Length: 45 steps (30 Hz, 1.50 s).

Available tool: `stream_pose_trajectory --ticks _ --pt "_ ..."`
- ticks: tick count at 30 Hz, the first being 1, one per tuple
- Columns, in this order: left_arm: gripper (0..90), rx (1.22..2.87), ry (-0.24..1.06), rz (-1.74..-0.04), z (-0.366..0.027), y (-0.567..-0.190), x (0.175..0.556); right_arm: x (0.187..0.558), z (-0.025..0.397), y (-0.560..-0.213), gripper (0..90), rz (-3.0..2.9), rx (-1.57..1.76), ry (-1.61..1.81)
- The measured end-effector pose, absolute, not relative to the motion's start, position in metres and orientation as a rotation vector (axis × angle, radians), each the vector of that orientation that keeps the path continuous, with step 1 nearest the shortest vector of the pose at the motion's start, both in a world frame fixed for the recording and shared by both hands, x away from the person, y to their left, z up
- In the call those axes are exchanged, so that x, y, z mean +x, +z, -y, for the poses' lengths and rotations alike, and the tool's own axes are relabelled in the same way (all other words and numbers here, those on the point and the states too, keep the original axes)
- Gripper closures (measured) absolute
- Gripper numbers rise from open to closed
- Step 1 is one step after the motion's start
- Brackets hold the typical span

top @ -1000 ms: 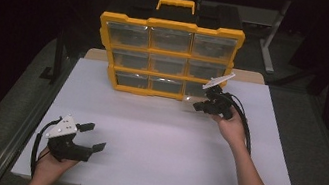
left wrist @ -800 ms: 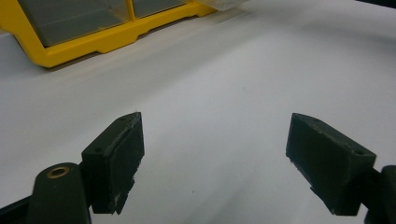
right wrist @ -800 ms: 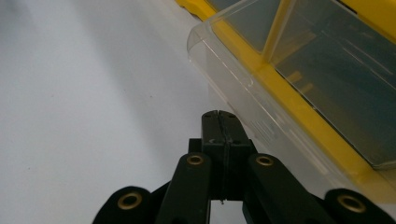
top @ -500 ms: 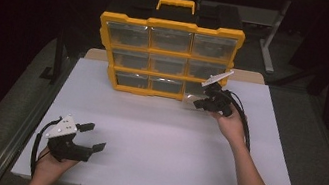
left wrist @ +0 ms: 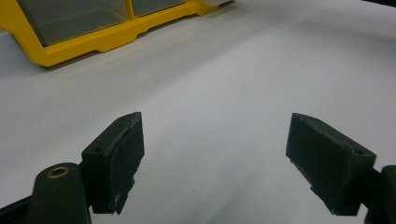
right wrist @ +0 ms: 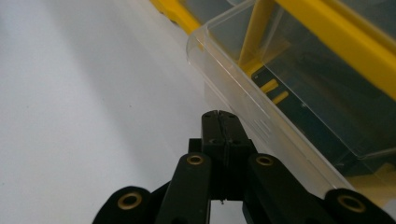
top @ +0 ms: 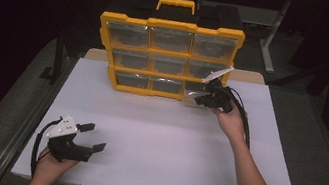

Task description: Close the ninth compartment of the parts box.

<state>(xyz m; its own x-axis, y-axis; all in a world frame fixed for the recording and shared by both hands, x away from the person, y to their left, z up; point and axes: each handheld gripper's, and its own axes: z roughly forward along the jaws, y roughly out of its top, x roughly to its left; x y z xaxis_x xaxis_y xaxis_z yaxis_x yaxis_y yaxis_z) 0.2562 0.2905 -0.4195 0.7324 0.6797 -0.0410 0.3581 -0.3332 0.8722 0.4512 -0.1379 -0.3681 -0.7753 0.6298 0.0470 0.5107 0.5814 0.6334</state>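
The right gripper (top: 200, 97) is at the lower right corner of the yellow organiser case (top: 167, 57), which stands upright at the far edge of the desk (top: 165, 138); its jaws are pressed together, apparently pinching the front lip of a clear drawer (right wrist: 261, 93) that sits partly pulled out of the bottom right slot — whether the lip is truly between the pads I cannot tell, the tips look closed flat. The risk from here: that thin lip could slip free on a hard tug; pull too far and the drawer leaves its slot and drops onto the desk; and with nothing bracing the case, a sticky drawer may drag or tip the whole thing forward. The left gripper (top: 91, 137) rests near the front left corner, jaws wide apart, nothing between them — well away from the case. Contents: the drawer looks empty through its clear wall; the other eight compartments show grey fronts, their contents too dim to tell.
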Motion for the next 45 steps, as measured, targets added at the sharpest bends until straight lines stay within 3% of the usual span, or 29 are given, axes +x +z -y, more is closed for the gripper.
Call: stream_pose_trajectory --ticks 45 --pt "18.8 1.955 0.414 -0.792 -0.292 -0.419 0.256 0.465 0.135 -0.366 88.7 -2.536 0.951 0.858"
